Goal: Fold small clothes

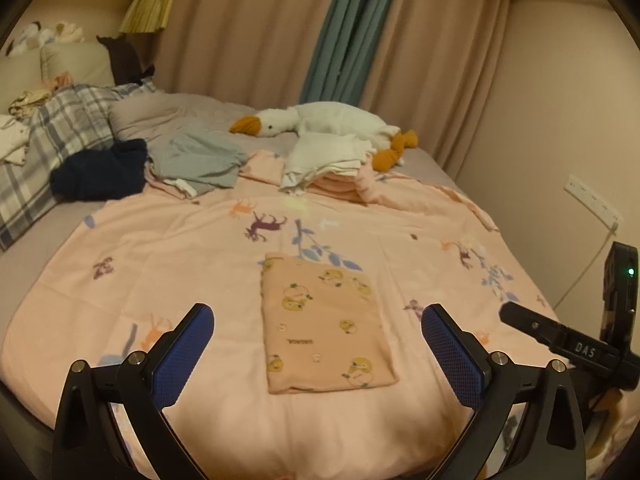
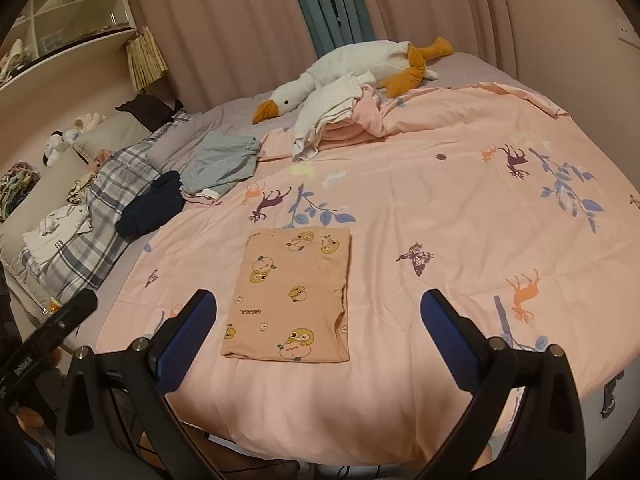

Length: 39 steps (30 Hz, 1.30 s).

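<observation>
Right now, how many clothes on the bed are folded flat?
1: the duck-print piece near the front edge, between both open grippers. The navy, grey and white items behind are loose heaps; others may be hidden.

Both wrist cameras sit low at the foot of the bed (image 1: pixel 168 248), facing the curtain (image 1: pixel 248 28), left camera left of the right. Each looks forward between its own fingers. Both views share the folded cloth (image 1: pixel 324 324) (image 2: pixel 292 296) and goose (image 1: pixel 320 122) (image 2: pixel 352 64)

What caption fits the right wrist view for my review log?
Right gripper, jaws open, hovers before a folded duck-print garment lying flat on the pink bedspread; unfolded clothes wait beyond.
</observation>
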{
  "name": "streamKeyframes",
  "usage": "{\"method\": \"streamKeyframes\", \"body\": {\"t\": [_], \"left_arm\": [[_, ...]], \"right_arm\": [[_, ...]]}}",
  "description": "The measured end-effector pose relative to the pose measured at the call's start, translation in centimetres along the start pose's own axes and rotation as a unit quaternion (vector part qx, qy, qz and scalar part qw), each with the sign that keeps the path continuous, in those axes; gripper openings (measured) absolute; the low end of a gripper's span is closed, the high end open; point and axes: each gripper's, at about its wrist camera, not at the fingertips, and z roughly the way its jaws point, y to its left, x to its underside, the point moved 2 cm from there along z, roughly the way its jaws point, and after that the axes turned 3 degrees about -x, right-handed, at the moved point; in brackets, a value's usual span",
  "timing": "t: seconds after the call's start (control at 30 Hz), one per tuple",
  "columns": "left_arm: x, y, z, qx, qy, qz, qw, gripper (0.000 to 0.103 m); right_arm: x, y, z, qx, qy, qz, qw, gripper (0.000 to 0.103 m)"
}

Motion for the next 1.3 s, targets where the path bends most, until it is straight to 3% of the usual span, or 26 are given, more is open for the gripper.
{"method": "streamKeyframes", "body": {"t": [0.13,0.5,0.6,0.7,0.8,0.97,1.3], "left_arm": [[0.0,0.6,0.5,-0.036,0.001,-0.004,0.9993,0.103],[-0.1,1.4,0.5,-0.047,0.004,-0.018,0.9987,0.103],[0.0,1.2,0.4,-0.064,-0.001,-0.010,0.9979,0.103],[0.1,0.7,0.2,-0.122,-0.014,0.012,0.9924,0.103],[0.2,0.0,0.4,-0.195,-0.031,0.042,0.9795,0.103],[0.5,-0.4,0.7,-0.151,-0.020,0.053,0.9870,0.103],[0.5,-1.3,1.3,-0.149,-0.015,0.062,0.9867,0.103]], "right_arm": [[0.0,-0.2,0.4,0.003,0.004,0.006,1.000,0.102],[0.1,-0.2,1.0,0.016,0.013,0.005,1.000,0.102],[0.2,-0.1,1.0,0.018,0.014,0.002,1.000,0.102],[0.2,-0.1,1.2,0.020,0.017,-0.002,1.000,0.102],[0.4,0.0,1.4,0.026,0.021,-0.006,0.999,0.102],[0.6,0.0,1.9,0.026,0.028,-0.010,0.999,0.102],[0.8,-0.3,2.0,0.043,0.030,-0.013,0.999,0.102]]}}
